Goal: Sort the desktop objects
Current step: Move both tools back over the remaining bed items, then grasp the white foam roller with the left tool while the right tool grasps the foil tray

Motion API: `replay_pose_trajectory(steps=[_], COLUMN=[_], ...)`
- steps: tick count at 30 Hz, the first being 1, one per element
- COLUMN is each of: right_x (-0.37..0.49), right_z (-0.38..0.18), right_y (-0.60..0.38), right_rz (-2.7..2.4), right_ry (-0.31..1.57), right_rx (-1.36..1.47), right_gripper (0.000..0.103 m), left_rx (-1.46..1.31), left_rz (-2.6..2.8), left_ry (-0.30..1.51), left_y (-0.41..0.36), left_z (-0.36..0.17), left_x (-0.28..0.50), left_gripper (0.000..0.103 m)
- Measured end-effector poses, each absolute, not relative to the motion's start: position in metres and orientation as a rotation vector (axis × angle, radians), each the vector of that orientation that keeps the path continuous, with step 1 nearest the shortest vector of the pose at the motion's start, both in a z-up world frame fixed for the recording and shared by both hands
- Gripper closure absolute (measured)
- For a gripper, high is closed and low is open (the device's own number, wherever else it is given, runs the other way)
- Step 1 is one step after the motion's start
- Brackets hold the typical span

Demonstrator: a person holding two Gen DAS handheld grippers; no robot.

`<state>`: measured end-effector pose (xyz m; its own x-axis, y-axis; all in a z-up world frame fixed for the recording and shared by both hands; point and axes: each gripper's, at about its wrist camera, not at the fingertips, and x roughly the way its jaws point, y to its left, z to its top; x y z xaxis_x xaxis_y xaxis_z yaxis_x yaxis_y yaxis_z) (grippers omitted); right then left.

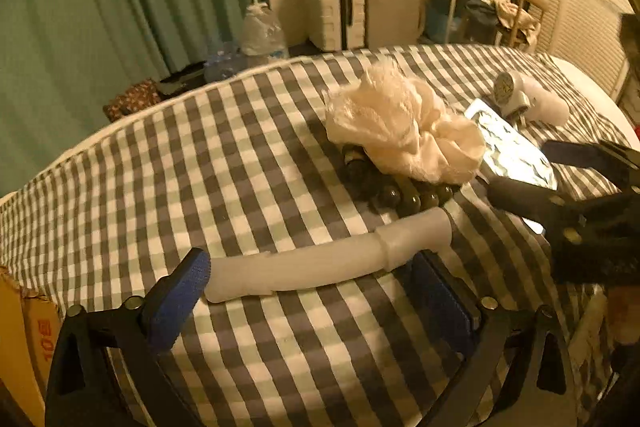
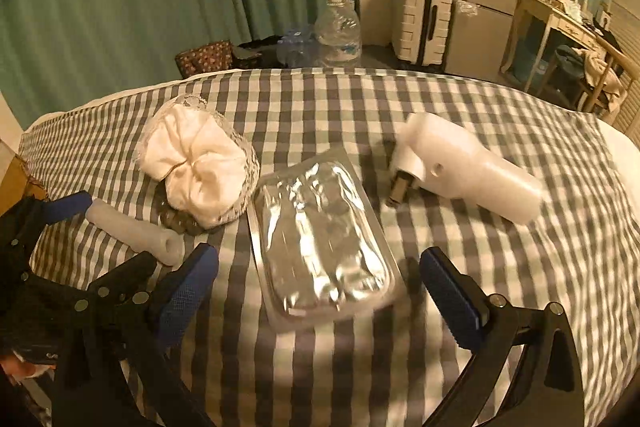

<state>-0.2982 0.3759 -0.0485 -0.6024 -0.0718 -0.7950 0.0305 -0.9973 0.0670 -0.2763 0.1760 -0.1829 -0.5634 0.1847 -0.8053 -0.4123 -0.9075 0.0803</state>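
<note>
White tube (image 1: pixel 320 267), on checked cloth (image 1: pixel 240 155) between spread left gripper (image 1: pixel 316 291): probably light, stiff, slick, best pinched mid-shaft; clear blister tray (image 2: pixel 324 239), flimsy, before spread right gripper (image 2: pixel 320 291).

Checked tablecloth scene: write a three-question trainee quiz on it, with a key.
1. True or false: the left gripper is shut on the white tube.
2. Which thing lies between the right gripper fingers? A) shiny plastic tray B) white handheld device C) cream scrunchie
3. What lies partly under the cream scrunchie?

Key: 1. False: its jaws are wide open, the tube lying between them. 2. A. 3. Dark beads.
</note>
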Motion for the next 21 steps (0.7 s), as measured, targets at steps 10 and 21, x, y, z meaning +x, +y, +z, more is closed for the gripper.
replay_pose_trajectory(steps=[10, 21], right_x=[-0.289, -0.269], right_z=[-0.053, -0.046], right_y=[0.368, 0.375], right_rz=[-2.747, -2.703], right_ry=[-0.031, -0.177], right_rx=[1.410, 1.407], right_gripper=[0.030, 0.031], left_rx=[-1.306, -1.244], left_rz=[2.442, 2.330], left_ry=[0.536, 0.666], left_y=[0.177, 0.208], left_z=[-0.172, -0.181], left_x=[-0.267, -0.268], left_gripper=[0.069, 0.026])
